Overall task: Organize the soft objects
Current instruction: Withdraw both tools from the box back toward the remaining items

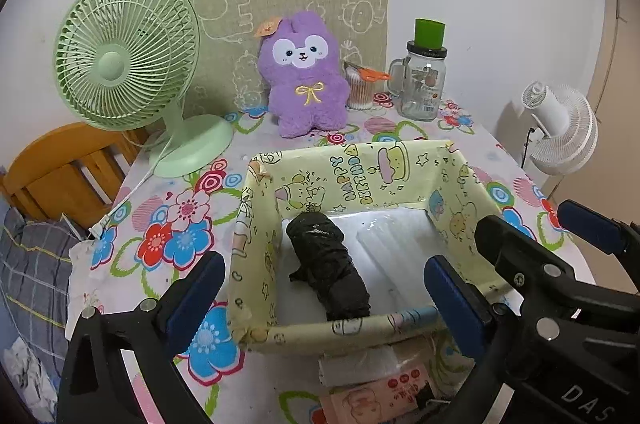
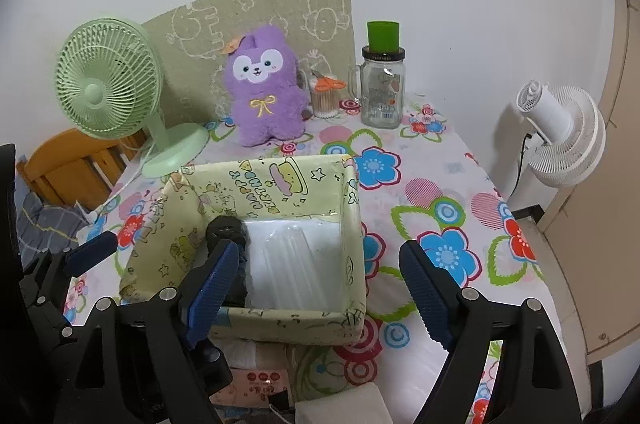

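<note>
I hold both grippers above the near edge of the desk, facing the far wall. The left gripper has its fingers apart and holds nothing; the right gripper is likewise spread wide and empty.

The yellow paper-covered box stands near the near edge, open at the top, so soft items can be dropped in from above. A black rolled cloth already lies inside it, along the left wall, resting on the white liner. I judge it was laid against that wall to leave the right part of the floor free for further items.

The purple plush toy sits upright at the far edge, leaning against the cardboard sheet, between the green fan and the glass jar. It is well apart from the box and appears to be the next soft item to collect.

A pink packet and white folded material lie at the near edge, just beside the box. With both grippers spread, either one is ready for the next pick.
</note>
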Tool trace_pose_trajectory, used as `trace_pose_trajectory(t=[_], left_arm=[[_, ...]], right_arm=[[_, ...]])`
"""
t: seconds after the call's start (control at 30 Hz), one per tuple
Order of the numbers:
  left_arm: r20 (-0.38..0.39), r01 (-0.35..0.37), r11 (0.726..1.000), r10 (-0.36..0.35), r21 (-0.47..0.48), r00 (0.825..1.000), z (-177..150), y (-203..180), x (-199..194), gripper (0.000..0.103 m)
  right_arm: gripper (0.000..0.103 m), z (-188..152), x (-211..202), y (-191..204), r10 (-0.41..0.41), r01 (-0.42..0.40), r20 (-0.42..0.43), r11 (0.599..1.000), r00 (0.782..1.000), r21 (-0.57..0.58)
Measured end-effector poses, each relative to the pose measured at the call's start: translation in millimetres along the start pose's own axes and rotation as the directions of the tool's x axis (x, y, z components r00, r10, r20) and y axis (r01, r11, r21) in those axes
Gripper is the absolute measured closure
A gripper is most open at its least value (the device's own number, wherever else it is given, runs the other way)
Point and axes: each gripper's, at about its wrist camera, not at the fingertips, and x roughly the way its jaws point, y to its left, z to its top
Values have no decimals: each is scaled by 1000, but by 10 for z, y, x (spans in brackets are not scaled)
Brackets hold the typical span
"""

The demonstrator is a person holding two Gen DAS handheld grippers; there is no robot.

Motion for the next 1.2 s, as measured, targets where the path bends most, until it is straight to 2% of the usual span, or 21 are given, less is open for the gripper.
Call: trace_pose_trajectory(t=[0.27, 0.4, 0.8, 1.2], left_arm=[[19, 5, 1000, -4, -10, 1000, -52, -23, -223, 2], [16, 38, 999, -38, -21, 999, -89, -34, -342, 2], [59, 46, 999, -45, -17, 997, -197, -98, -677, 2], [98, 50, 999, -48, -12, 994, -336, -154, -961, 2]], right_arm=[[15, -39, -208, -10, 5, -5, 27, 1000, 1000, -5], [14, -51, -322, -23, 11, -11, 46, 1000, 999, -9], [7, -130, -661, -31, 17, -14, 102, 999, 995, -30], [6, -241, -921, -36, 16, -10, 133, 999, 991, -47]])
